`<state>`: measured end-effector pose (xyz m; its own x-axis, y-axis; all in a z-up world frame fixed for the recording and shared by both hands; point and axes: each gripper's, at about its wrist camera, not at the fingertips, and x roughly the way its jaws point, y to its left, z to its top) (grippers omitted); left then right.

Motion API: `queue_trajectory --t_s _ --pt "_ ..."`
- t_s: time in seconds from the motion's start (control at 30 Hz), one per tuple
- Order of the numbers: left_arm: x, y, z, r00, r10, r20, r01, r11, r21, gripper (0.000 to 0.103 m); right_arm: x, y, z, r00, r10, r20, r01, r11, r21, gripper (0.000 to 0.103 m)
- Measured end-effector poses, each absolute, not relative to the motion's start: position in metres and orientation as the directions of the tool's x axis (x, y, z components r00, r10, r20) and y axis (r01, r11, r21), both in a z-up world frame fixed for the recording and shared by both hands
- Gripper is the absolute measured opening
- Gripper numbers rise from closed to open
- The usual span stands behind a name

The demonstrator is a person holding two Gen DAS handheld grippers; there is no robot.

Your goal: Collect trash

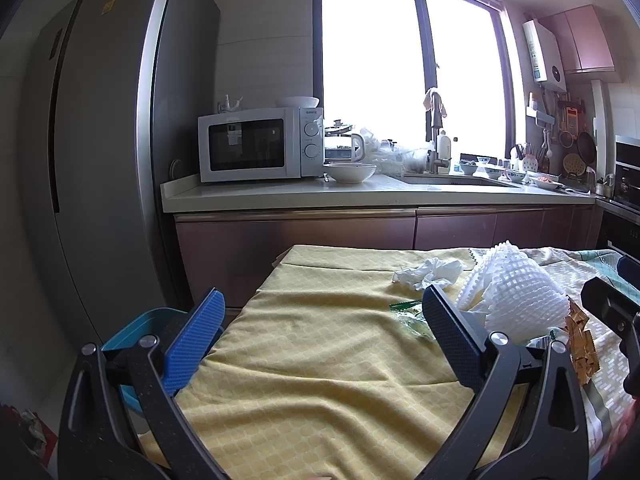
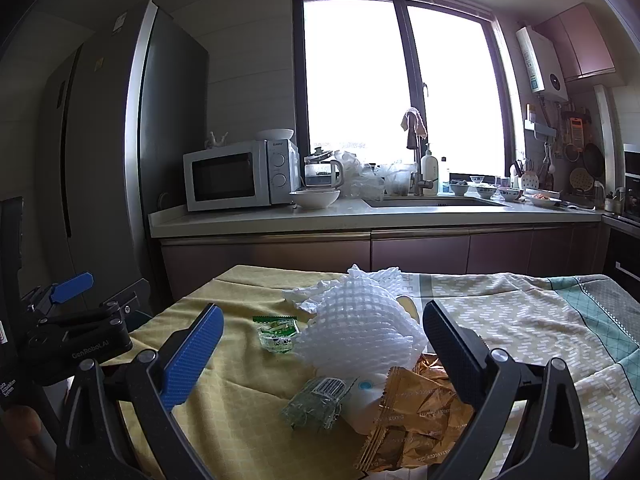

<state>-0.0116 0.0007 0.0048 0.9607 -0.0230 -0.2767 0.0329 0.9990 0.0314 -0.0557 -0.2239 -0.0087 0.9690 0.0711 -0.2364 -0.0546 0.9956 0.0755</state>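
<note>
A pile of trash lies on a table covered with a yellow cloth (image 1: 320,360). It holds white foam fruit netting (image 2: 356,328), a crumpled white tissue (image 1: 430,272), a small green wrapper (image 2: 278,330), a crushed green packet with a barcode (image 2: 316,402) and gold snack wrappers (image 2: 416,412). My right gripper (image 2: 322,332) stands open, its fingers on either side of the pile and just short of it. My left gripper (image 1: 322,316) is open over bare cloth to the left of the pile, nothing between its fingers. A blue bin (image 1: 138,330) sits low beside the table's left edge.
A patterned white and teal cloth (image 2: 540,328) covers the table's right half. Beyond the table runs a kitchen counter (image 2: 360,216) with a microwave (image 2: 240,174), a bowl (image 2: 314,198), a sink and dishes. A tall grey fridge (image 1: 92,160) stands at the left.
</note>
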Motion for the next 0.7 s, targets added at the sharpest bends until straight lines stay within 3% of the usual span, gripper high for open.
queue_trajectory --t_s 0.7 --pt "-0.0141 -0.0011 0.0035 0.962 -0.025 -0.271 0.034 0.999 0.028 0.097 -0.0568 -0.2266 -0.0102 0.968 0.078 -0.238 -0.06 0.995 0.083 0.097"
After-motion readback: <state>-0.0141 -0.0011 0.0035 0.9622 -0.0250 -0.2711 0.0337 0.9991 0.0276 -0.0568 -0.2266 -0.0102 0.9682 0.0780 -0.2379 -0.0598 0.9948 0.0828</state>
